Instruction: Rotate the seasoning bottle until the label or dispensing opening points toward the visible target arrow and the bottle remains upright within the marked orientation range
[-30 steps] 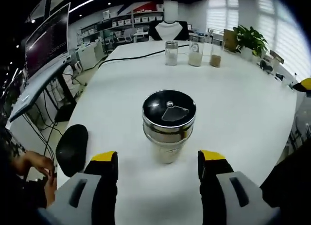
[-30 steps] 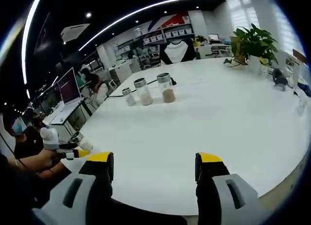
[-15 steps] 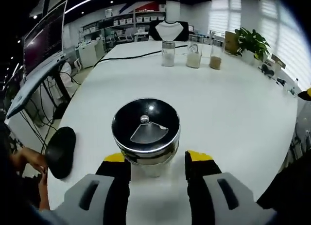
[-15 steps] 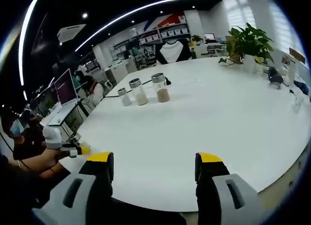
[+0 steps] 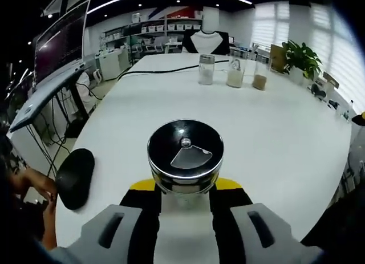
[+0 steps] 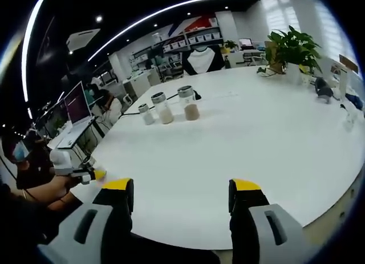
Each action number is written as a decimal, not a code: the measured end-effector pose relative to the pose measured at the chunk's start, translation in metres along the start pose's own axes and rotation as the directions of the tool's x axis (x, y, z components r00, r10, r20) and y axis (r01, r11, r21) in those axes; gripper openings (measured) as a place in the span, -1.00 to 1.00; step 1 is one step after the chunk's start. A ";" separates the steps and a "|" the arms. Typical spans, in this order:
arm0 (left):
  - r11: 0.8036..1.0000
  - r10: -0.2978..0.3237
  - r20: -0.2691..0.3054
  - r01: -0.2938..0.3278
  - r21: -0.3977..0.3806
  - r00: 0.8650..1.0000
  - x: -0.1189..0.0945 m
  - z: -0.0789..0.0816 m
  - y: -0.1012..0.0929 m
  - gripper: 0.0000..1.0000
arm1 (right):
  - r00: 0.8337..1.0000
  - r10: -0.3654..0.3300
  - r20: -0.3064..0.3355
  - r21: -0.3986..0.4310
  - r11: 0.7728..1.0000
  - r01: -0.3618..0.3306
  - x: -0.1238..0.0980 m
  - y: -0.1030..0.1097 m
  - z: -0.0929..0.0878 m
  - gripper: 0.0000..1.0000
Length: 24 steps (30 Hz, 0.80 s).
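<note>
Where the white table (image 5: 274, 127) nears its edge, the bottle (image 5: 185, 158) stands upright, left gripper (image 5: 185, 185) jaws clamped on its sides below the black lid (image 5: 185, 148). Right gripper (image 6: 181, 190) jaws gape over bare tabletop. Three jars (image 6: 166, 108) stand well apart.

We see a glossy metal lid (image 5: 185, 152) on the seasoning bottle (image 5: 185, 164), on a smooth matt white desk (image 5: 274, 127).

I see open counter (image 6: 274, 144) ahead of my right gripper (image 6: 181, 195); three jars (image 6: 165, 108) stand far back left, a potted plant (image 6: 292, 50) far right.
</note>
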<state>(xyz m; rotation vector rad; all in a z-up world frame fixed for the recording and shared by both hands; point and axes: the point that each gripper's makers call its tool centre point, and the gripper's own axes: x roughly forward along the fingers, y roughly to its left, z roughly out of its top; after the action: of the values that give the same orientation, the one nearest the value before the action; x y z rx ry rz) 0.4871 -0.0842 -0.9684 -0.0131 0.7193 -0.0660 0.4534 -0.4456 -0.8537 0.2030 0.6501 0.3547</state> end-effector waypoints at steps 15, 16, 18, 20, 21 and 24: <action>0.999 0.029 0.007 -0.029 -0.022 1.000 -0.001 0.000 0.015 -0.29 | 1.000 -0.003 -0.003 0.012 1.000 0.003 0.000 -0.002 -0.003 0.34; 0.999 0.028 0.005 -0.028 -0.024 1.000 -0.001 0.000 0.014 -0.29 | 1.000 -0.003 -0.002 0.011 1.000 0.003 -0.001 -0.002 -0.003 0.34; 0.999 0.029 0.003 -0.029 -0.023 1.000 -0.001 0.000 0.014 -0.29 | 1.000 -0.003 0.001 0.011 1.000 0.003 -0.001 -0.001 -0.002 0.34; 0.999 0.026 0.003 -0.026 -0.027 1.000 -0.001 0.000 0.013 -0.29 | 1.000 -0.001 0.004 0.011 1.000 0.001 -0.001 -0.001 -0.001 0.34; 1.000 0.019 0.003 -0.019 -0.023 1.000 0.000 0.000 0.011 -0.29 | 1.000 0.000 0.004 0.011 1.000 0.000 0.000 0.000 -0.001 0.34; 1.000 -0.001 0.000 0.001 0.002 1.000 0.005 0.002 0.002 -0.29 | 1.000 0.004 0.005 0.009 1.000 -0.004 0.000 0.001 -0.001 0.34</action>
<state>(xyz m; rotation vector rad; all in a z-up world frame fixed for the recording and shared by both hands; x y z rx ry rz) 0.4923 -0.0830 -0.9702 -0.0118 0.7190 -0.0672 0.4525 -0.4447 -0.8538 0.2142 0.6467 0.3549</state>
